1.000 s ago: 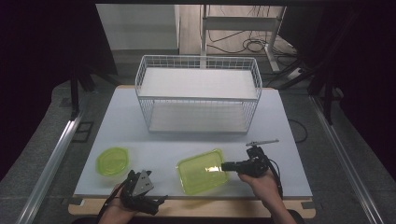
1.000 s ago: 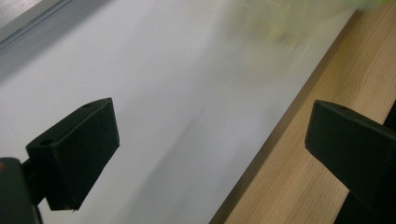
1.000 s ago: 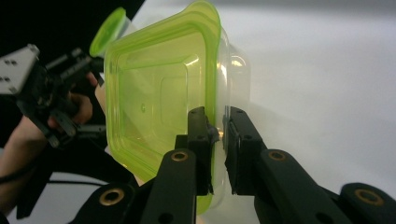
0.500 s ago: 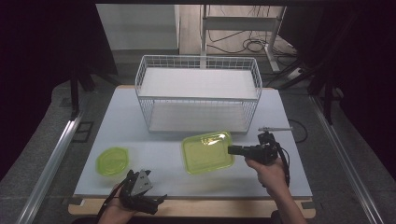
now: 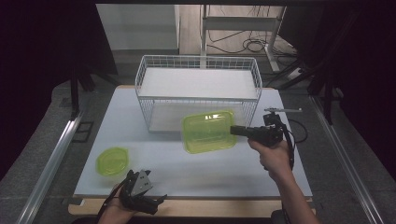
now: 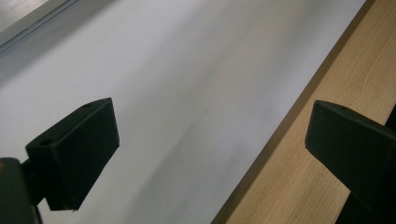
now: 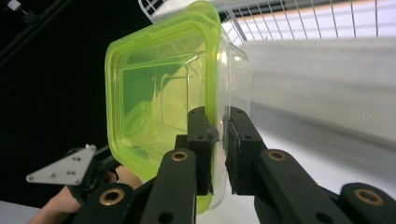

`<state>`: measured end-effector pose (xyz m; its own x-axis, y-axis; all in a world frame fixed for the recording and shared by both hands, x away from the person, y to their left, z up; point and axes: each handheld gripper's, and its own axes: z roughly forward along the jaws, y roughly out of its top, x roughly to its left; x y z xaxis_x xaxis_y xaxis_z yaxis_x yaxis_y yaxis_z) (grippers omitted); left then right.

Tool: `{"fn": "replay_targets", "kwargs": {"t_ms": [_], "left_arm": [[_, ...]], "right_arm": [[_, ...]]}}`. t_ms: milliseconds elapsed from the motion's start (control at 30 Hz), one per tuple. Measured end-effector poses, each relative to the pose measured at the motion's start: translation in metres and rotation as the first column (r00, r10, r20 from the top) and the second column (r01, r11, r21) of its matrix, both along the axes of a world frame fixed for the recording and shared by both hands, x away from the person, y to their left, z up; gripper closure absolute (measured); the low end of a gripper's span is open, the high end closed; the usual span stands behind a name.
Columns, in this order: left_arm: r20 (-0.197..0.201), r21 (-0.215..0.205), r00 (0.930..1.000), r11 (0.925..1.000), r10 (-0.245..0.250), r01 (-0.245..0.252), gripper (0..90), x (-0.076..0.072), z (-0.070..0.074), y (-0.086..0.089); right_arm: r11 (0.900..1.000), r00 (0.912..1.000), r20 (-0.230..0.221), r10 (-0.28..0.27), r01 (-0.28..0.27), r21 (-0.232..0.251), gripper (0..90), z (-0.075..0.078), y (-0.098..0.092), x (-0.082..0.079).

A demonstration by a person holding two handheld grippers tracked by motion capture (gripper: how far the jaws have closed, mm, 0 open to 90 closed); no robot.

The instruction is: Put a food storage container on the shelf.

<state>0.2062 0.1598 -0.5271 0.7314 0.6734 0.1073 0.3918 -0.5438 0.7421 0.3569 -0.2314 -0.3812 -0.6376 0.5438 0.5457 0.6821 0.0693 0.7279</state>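
A rectangular clear container with a lime-green lid [image 5: 208, 131] hangs in the air in front of the white wire basket [image 5: 198, 77]. My right gripper [image 5: 236, 130] is shut on its right edge. In the right gripper view the jaws pinch the container's rim [image 7: 215, 93], with the green lid [image 7: 154, 93] to the left of them. A small round green-lidded container [image 5: 112, 161] sits on the white table top [image 5: 210, 168] at the front left. My left gripper [image 5: 152, 201] rests at the table's front edge, jaws wide apart over bare table [image 6: 187, 93] with nothing between them.
The wire basket stands at the back middle of the table and holds a white sheet. A wooden strip [image 6: 336, 84] runs along the table's front edge. Metal rails [image 5: 51, 158] flank the table on both sides, and cables lie on the floor behind.
My right gripper has lifted the rectangular container off the table and carried it back and rightward toward the basket. The left gripper and the round container stayed put.
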Motion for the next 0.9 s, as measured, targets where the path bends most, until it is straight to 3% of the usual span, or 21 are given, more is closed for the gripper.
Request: {"fn": "replay_targets", "kwargs": {"t_ms": [367, 600, 900], "left_arm": [[0.002, -0.002, 1.0000, 1.0000, -0.001, 0.001, 2.8, 0.000, 0.000, 0.000], [0.003, -0.003, 1.0000, 1.0000, -0.003, 0.003, 2.8, 0.000, -0.001, 0.000], [-0.002, -0.001, 1.0000, 1.0000, -0.009, 0.009, 2.8, 0.000, -0.001, -0.001]], "right_arm": [[1.000, 0.9977, 0.067, -0.013, 0.012, 0.017, 80.9, 0.042, 0.011, 0.019], [0.999, 0.9943, 0.102, -0.034, 0.033, 0.004, 80.9, 0.065, 0.026, 0.035], [0.996, 0.9884, 0.120, -0.092, 0.094, -0.008, 80.8, 0.079, 0.045, 0.058]]}}
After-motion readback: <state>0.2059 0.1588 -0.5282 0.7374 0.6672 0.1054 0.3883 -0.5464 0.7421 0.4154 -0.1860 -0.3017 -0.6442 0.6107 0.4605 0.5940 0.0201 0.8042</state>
